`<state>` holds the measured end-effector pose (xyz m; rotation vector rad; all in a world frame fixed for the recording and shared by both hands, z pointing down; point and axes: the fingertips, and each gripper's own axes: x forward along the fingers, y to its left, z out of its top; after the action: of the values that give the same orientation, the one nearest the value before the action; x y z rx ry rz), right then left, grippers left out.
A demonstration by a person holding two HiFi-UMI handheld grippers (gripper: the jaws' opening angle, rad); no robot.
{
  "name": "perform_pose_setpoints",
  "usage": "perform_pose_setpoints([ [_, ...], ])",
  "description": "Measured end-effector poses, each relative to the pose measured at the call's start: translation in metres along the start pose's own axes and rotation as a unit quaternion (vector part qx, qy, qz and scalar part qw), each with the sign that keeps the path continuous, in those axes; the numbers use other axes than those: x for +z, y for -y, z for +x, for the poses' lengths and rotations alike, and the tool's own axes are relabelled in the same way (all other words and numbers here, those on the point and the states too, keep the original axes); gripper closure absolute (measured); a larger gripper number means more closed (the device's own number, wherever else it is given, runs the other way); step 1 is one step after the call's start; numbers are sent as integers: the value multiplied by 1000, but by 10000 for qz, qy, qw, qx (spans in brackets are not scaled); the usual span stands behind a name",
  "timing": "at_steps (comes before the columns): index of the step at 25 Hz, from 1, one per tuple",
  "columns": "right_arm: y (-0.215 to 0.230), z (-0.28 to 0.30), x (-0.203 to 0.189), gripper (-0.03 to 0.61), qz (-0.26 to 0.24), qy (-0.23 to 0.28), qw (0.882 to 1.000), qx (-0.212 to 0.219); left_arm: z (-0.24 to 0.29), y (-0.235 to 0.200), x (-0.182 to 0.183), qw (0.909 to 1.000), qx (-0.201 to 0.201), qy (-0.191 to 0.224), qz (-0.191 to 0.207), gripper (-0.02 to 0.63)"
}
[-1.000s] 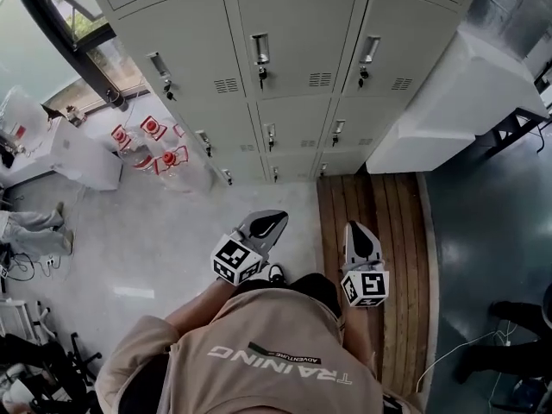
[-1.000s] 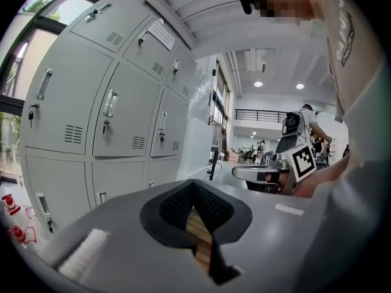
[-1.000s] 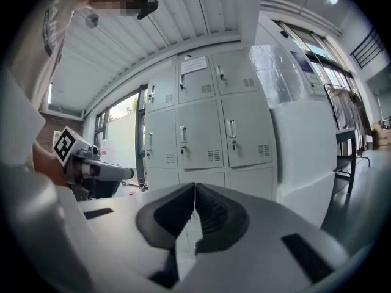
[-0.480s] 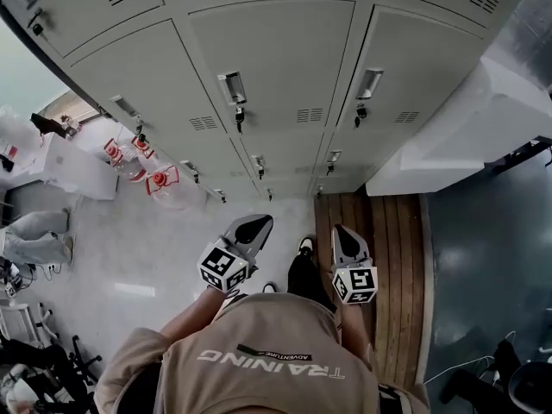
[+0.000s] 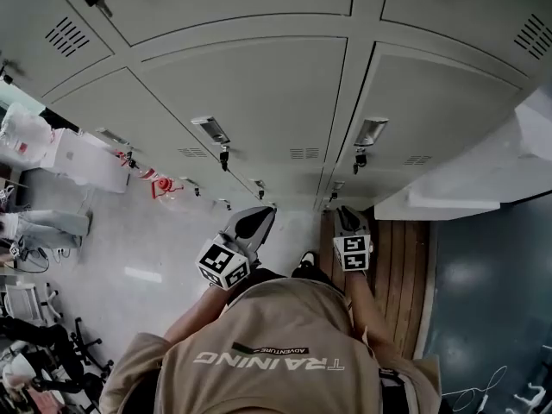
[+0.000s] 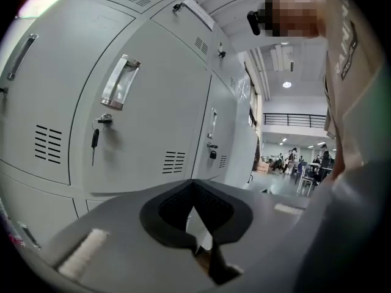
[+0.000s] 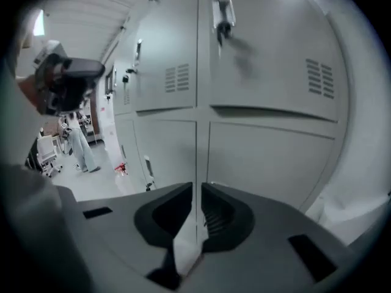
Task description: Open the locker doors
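Underfoot lay a pale floor (image 5: pixel 164 257), with a strip of planks (image 5: pixel 401 270) to its right and a dark floor (image 5: pixel 483 309) past that. A bank of grey lockers (image 5: pixel 259 84) rose straight ahead, every door shut. A white block (image 5: pixel 457 198) stood against the lockers' right end. Bottles (image 5: pixel 158 185) with red labels and a white box (image 5: pixel 86 158) sat on the floor by the left end. In the left gripper view a long hall (image 6: pixel 287 163) opened past the lockers, with a railing (image 6: pixel 293 119) high up, ceiling lights and small figures too far off to make out.

The left tongs (image 6: pixel 193 185) were clenched on nothing, tips together, short of the lockers and not touching them. The row ran away at a slant on their left. The nearest door (image 6: pixel 146 121) stood above and left of them, with a handle (image 6: pixel 121 81) and a key (image 6: pixel 95 144) hanging from its lock. The right tongs (image 7: pixel 197 187) were likewise clenched and empty. They pointed at the seam (image 7: pixel 198 145) between two lower doors, apart from both. From the head view the tongs sat side by side just ahead of the person, the left over the pale floor, the right by the planks' edge.

The shirt (image 5: pixel 276 352) read "TRAINING", with a smaller "ADVENTURE" beside it, both upside down from the head view. The cube (image 5: pixel 222 266) on each pair of tongs bore black square markers.
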<state>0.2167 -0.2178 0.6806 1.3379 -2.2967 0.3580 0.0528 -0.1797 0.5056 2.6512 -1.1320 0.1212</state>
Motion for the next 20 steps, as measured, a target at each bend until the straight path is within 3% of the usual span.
perform_pose_setpoints([
  [7,30,91,-41,565,573,-453,9973,-125,-3,-24,-3,9991,405,-107,-41,607],
  [9,30,108,-53,542,572,-671,9961,-50,-4,-28,-5,9986,488,-172,-113,607],
  [11,32,119,-61,474,593,-788,9951,-30,-3,-31,-4,9982,536,-218,-140,607],
  [20,39,145,-61,472,111,-743,9972,-15,5,-35,-20,9967,612,-452,-289,607],
])
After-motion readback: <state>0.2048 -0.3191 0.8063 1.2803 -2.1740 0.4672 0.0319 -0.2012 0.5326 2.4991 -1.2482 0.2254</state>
